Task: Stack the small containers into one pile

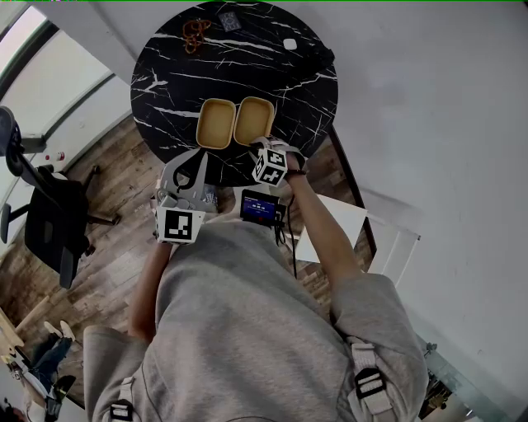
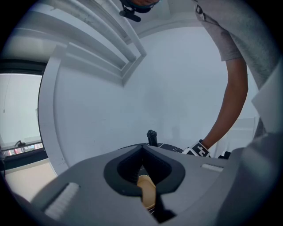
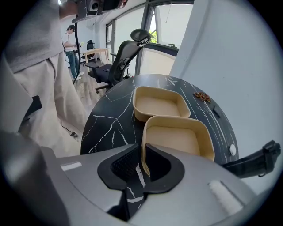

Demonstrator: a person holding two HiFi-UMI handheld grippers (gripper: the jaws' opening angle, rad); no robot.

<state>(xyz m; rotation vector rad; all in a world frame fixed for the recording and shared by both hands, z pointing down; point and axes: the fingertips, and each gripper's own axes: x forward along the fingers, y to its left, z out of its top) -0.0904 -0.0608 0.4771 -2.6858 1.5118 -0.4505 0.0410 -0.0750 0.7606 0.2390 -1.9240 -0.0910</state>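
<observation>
Two tan shallow containers stand side by side on the round black marble table (image 1: 173, 91): the left one (image 1: 216, 124) and the right one (image 1: 254, 119). My right gripper (image 1: 266, 145) is at the right container's near edge. In the right gripper view that container (image 3: 177, 137) lies closest, and the right gripper (image 3: 143, 149) is shut on its near rim, while the other container (image 3: 161, 103) sits just beyond. My left gripper (image 1: 198, 158) hovers at the table's near-left edge, short of the left container. In its own view the left gripper (image 2: 142, 149) is shut and tilted up at a white wall, and a sliver of tan container (image 2: 147, 190) shows through the jaw opening.
At the table's far side lie a brown chain-like item (image 1: 195, 34), a dark card (image 1: 229, 21) and a small white object (image 1: 289, 44). An office chair (image 1: 41, 216) stands on the wooden floor to the left. A white surface (image 1: 334, 222) sits right of the table.
</observation>
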